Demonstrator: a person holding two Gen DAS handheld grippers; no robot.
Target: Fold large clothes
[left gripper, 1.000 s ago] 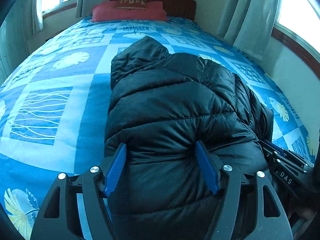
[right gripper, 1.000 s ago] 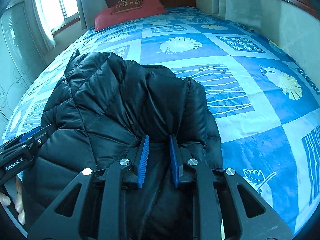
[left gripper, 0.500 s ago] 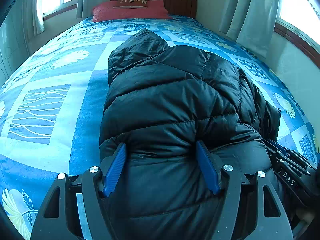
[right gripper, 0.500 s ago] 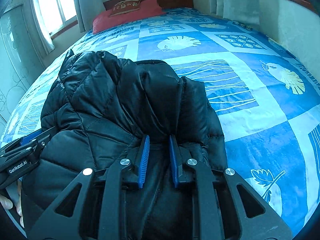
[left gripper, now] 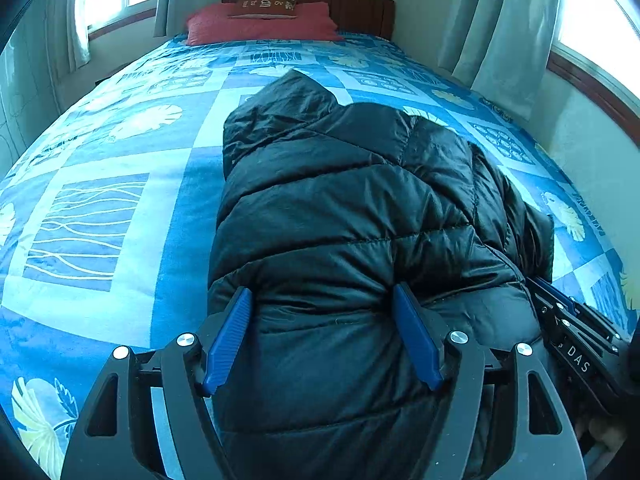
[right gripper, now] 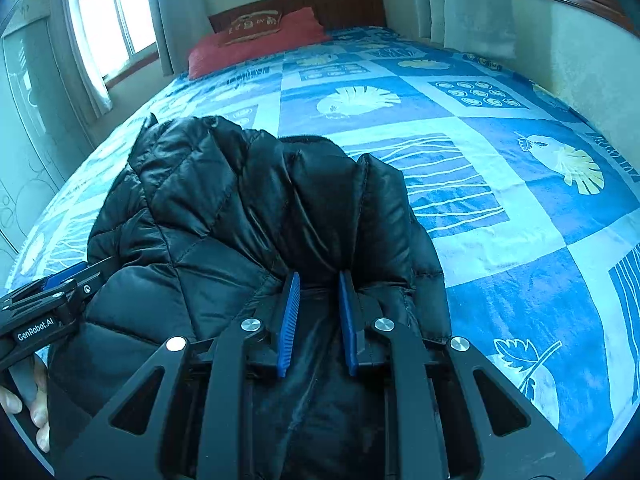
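Blue patchwork bedspread (left gripper: 120, 184) covers one wide bed that fills both views, running up to a dark wooden headboard (left gripper: 352, 8) at 12 o'clock.

One left gripper (left gripper: 322, 338) has its two blue pads spread wide, and a thick fold of the one black puffer jacket (left gripper: 344, 216) bulges up between them; whether the pads actually press the fabric cannot be told. One right gripper (right gripper: 318, 318) has its two blue pads drawn close together with only a narrow gap, pinching a ridge of the jacket (right gripper: 240, 216) that rises from between them toward 12 o'clock.

Seen from the left wrist, the jacket lies bunched on the bed, its hood (left gripper: 288, 108) pointing to 12 o'clock, and the right gripper (left gripper: 576, 332) shows at 4 o'clock against the jacket's edge. Seen from the right wrist, the left gripper (right gripper: 56, 292) enters at 9 o'clock, touching the jacket's side.

Two cushions sit at the head: one long red pillow (left gripper: 260, 26) with one smaller dark red embroidered cushion (left gripper: 266, 2) on top. Grey curtains (left gripper: 496, 28) hang at 1 o'clock beside a window.
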